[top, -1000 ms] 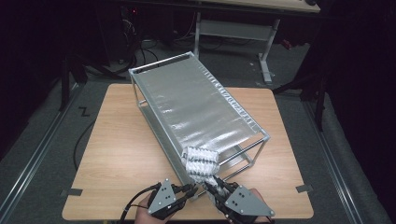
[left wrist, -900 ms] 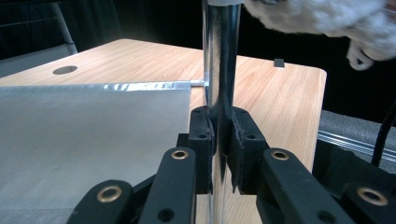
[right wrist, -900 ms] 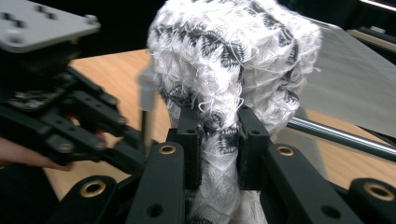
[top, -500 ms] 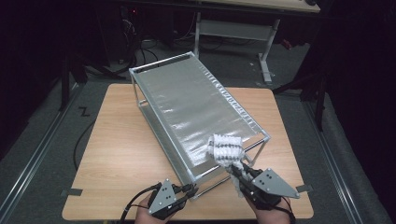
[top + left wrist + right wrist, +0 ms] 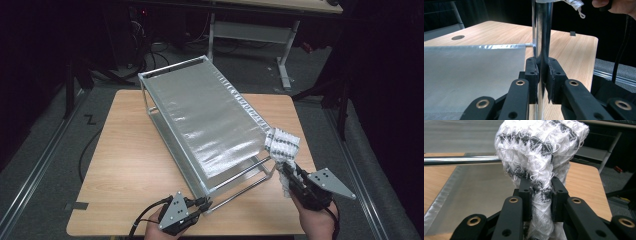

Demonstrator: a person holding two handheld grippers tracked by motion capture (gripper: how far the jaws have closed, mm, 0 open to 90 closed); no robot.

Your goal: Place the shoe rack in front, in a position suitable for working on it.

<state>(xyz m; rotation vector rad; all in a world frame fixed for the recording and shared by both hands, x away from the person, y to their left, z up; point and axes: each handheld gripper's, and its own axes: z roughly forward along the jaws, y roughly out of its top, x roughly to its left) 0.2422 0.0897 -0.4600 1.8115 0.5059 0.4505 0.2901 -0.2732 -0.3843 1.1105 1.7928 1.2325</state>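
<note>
Two grippers work: left gripper (image 5: 200, 204) clamps the rack (image 5: 200, 107) post at the table's (image 5: 125, 160) near edge; right gripper (image 5: 284, 169) pinches the towel (image 5: 282, 142) beside the rack's right corner. Next, I judge, drape it over the rail.

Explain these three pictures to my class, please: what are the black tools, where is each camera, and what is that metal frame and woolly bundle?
A person stands at a wooden table with a hand-held two-jaw gripper in each hand. The high view looks down from above the person's side. The other two cameras ride on the grippers and look along their black jaws.

On the table stands a metal rack with a silver sheet stretched over its top.

The left gripper is clamped on one upright post of the rack, as if to steady it. The right gripper is shut on a white and dark patterned cloth, holding it at the rack's near right corner.
</note>
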